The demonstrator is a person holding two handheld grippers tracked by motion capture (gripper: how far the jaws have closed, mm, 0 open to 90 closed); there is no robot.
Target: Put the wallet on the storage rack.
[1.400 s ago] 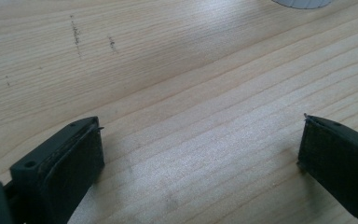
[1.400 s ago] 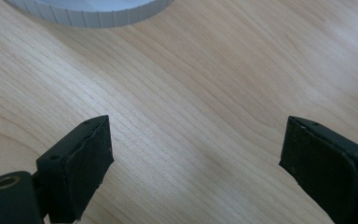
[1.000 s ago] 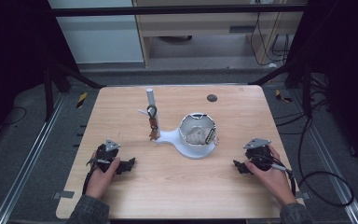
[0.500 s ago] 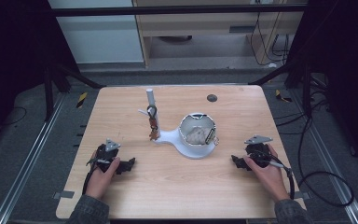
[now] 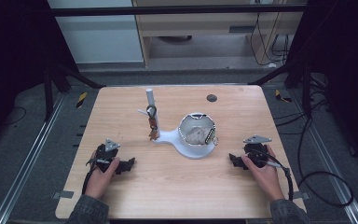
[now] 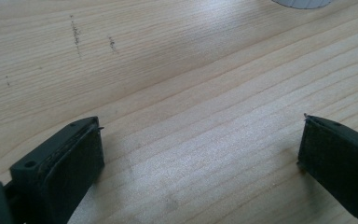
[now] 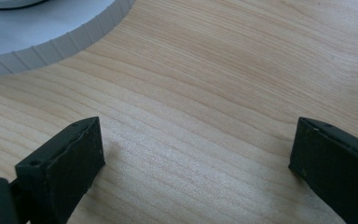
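A white round base (image 5: 186, 145) lies mid-table and carries a wire-sided bowl (image 5: 196, 130) with a pale lump inside. A white post (image 5: 150, 100) rises behind it, and a brown strap (image 5: 153, 122) hangs from a ring on the post. My left gripper (image 5: 129, 164) rests on the wood at the front left, open, with nothing between its jaws (image 6: 200, 163). My right gripper (image 5: 233, 159) rests at the front right, just right of the base. Its jaws have just been opening, and bare wood lies between them (image 7: 196, 158). The base's ribbed edge (image 7: 70, 39) shows at the upper left of the right gripper view.
A small dark disc (image 5: 211, 98) lies near the far edge of the wooden table (image 5: 177, 196). Black frame legs and cables stand on the floor around the table. A cable (image 5: 307, 182) trails from the right gripper off the right side.
The right gripper's jaws have spread a little wider. Both hands stay where they were.
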